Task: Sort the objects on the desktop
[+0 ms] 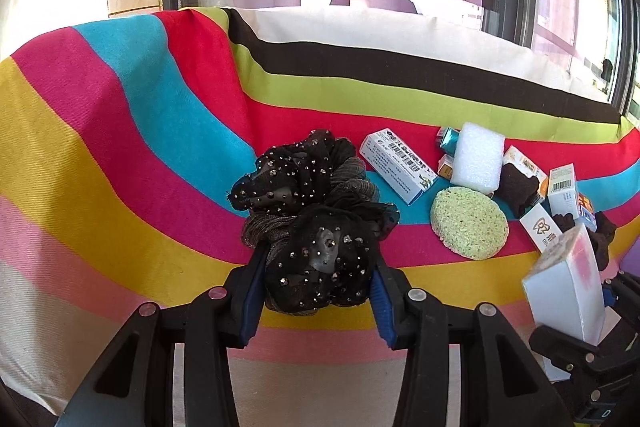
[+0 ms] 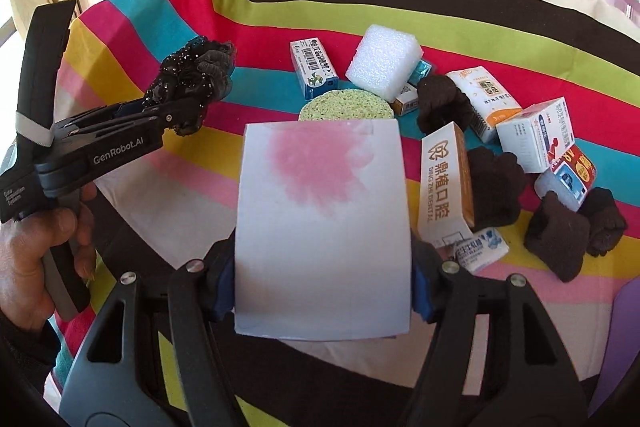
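Note:
A black sequinned scrunchie [image 1: 312,211] is pinched between the blue pads of my left gripper [image 1: 318,267], which is shut on it a little above the striped cloth [image 1: 120,147]. In the right wrist view the same scrunchie [image 2: 192,75] hangs at the left from that gripper, which a hand [image 2: 36,259] holds. My right gripper [image 2: 323,267] is shut on a white box with a pink blotch [image 2: 324,211], both pads pressing its sides. The box [image 1: 568,291] also shows at the lower right of the left wrist view.
A pile lies on the cloth to the right: a round green sponge [image 2: 346,107], a white foam block [image 2: 384,63], several small cartons such as the orange-and-white one [image 2: 444,183], and dark brown knit pieces [image 2: 560,239]. A purple object [image 2: 624,327] sits at the right edge.

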